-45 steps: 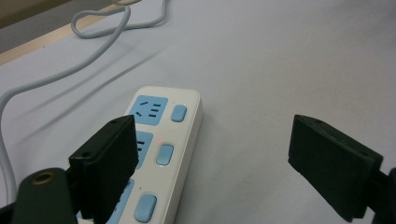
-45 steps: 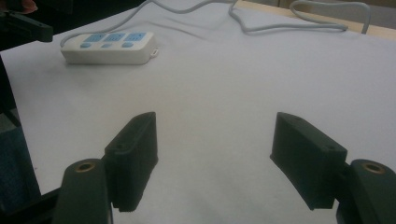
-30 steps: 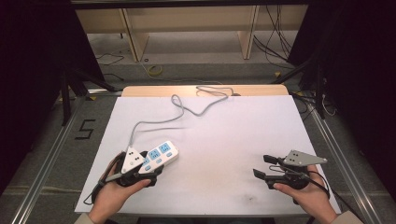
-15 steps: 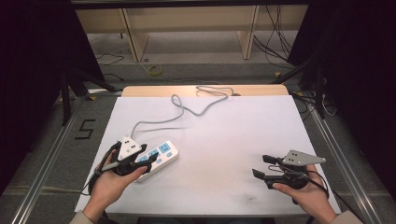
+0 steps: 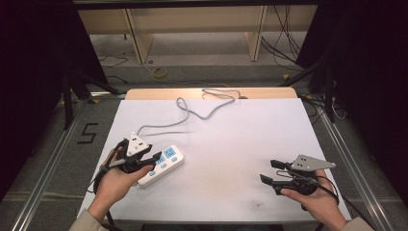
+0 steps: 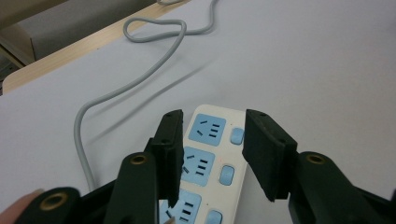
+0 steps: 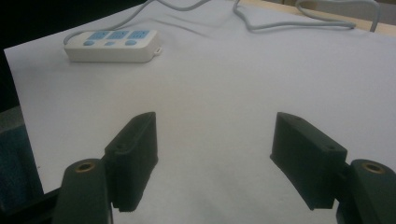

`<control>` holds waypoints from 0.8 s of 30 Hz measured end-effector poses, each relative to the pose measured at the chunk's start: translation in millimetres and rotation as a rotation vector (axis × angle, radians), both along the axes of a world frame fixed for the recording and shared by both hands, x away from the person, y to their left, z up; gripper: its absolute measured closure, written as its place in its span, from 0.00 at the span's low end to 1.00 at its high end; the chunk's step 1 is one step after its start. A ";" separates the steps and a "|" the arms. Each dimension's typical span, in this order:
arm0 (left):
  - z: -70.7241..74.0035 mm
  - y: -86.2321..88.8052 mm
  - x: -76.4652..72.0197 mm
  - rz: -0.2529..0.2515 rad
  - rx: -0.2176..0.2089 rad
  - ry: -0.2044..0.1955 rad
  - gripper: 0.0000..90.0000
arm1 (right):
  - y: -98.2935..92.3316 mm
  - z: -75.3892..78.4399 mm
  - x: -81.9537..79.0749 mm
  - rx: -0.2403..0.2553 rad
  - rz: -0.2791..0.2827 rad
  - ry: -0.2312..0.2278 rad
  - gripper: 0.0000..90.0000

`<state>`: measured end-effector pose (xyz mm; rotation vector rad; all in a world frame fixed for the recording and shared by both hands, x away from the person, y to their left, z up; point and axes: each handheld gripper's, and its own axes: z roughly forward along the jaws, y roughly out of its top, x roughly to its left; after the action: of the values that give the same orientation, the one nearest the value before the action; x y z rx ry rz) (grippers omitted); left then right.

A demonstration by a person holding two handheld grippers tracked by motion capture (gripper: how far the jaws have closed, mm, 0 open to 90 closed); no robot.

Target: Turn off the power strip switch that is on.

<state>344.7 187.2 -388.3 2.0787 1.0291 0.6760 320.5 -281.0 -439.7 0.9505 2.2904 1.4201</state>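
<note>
The left gripper point(image 5: 144, 156) has pulled back nearward, jaws parted astride the power strip point(image 5: 161, 165) at the table's point(image 5: 240, 134) near left; release looks likely. Right gripper point(image 5: 272, 171) waits agape, near right.

Two black grippers — brass-ringed screw holes, blocky fingers point(image 7: 133, 158), grey three-cornered plates, trailing black cables — beige sleeves.

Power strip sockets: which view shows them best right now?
The left gripper view: the power strip lies close between the open left claw, its blue sockets sharp. The high view shows it small, partly under that claw. The right gripper view shows it far off, side-on.
</note>
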 end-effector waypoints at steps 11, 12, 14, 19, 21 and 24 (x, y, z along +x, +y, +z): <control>2.4 0.7 5.8 0.007 0.021 0.018 0.96 | 0.1 0.0 0.1 0.000 0.000 0.000 0.35; 2.5 1.2 6.6 0.008 0.020 0.021 0.96 | 0.1 0.0 0.1 0.000 0.000 0.000 0.35; 2.8 2.1 8.2 0.015 0.026 0.034 0.99 | 0.0 0.0 0.0 -0.001 0.000 0.000 0.35; 3.0 1.1 10.7 0.011 0.056 0.067 1.00 | 0.1 0.0 0.1 -0.001 0.000 0.000 0.35; 3.1 0.4 11.4 0.012 0.051 0.077 1.00 | 0.2 0.0 0.1 -0.002 -0.002 0.001 0.35; 3.5 0.0 13.0 0.010 0.054 0.091 1.00 | 0.4 0.0 -0.1 -0.001 -0.002 0.001 0.35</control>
<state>357.7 187.2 -384.8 2.1696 1.0835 0.6249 320.5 -280.7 -439.7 0.9528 2.2905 1.4177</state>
